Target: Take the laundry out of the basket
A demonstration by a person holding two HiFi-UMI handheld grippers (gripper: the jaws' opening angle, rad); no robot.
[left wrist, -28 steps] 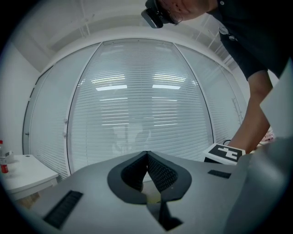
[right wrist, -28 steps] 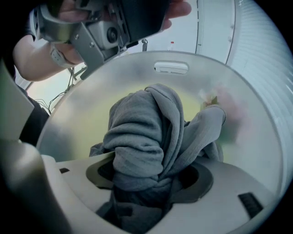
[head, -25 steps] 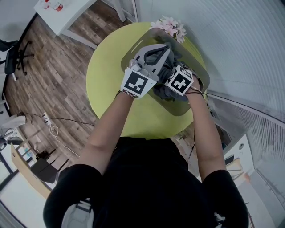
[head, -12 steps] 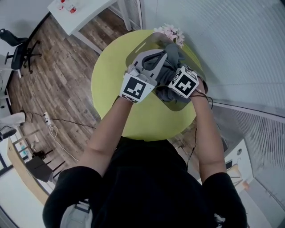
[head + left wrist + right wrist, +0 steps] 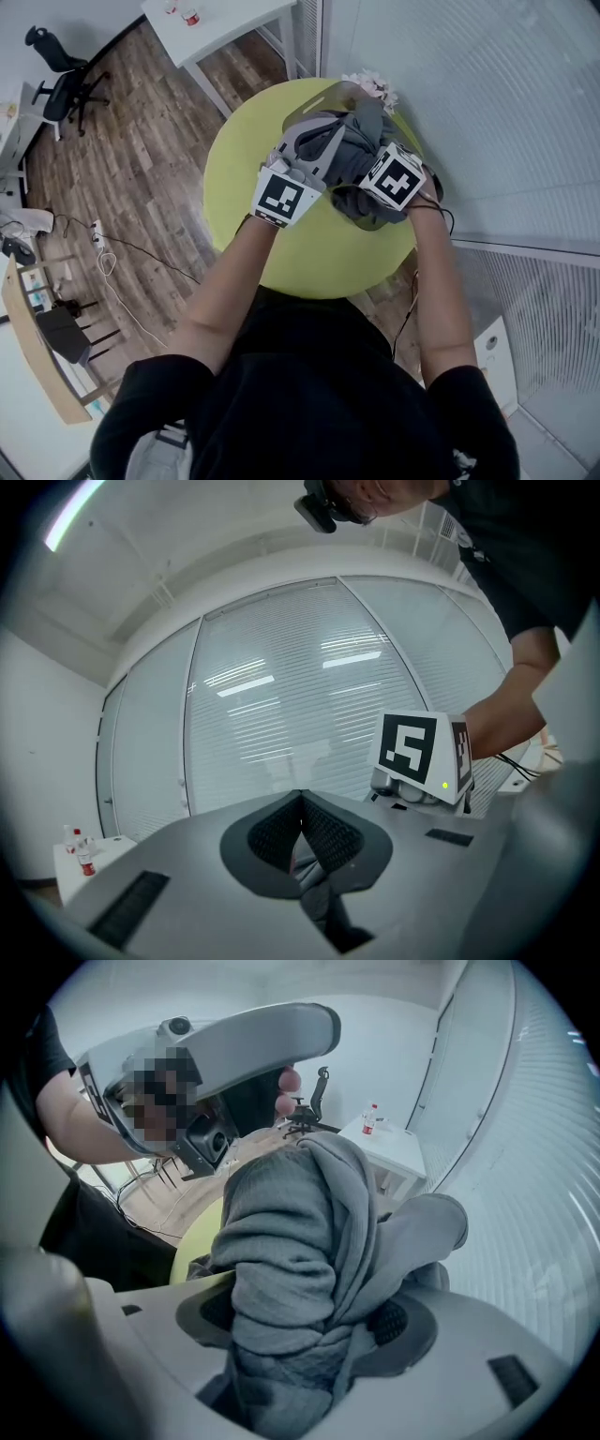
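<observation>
- My right gripper (image 5: 302, 1321) is clamped on a thick bunch of the grey garment (image 5: 281, 1232), the cloth filling the gap between the jaws and spilling over both sides; the wide bite looks meant to carry most of the weight
- My left gripper (image 5: 300, 803) is closed tip to tip, with only a thin fold of the same garment pinched low between the pads; this second hold probably keeps the cloth from trailing as it comes up
- The garment hangs bunched between the two grippers, held above the basket (image 5: 307, 99), one lobe drooping towards the near rim
- The basket stands on the round green table (image 5: 234, 187), just beside a spray of pale flowers (image 5: 373, 86)
- My grippers and the cloth hide the basket's inside, so I cannot tell whether the garment's tail is clear of it or whether more laundry lies below
</observation>
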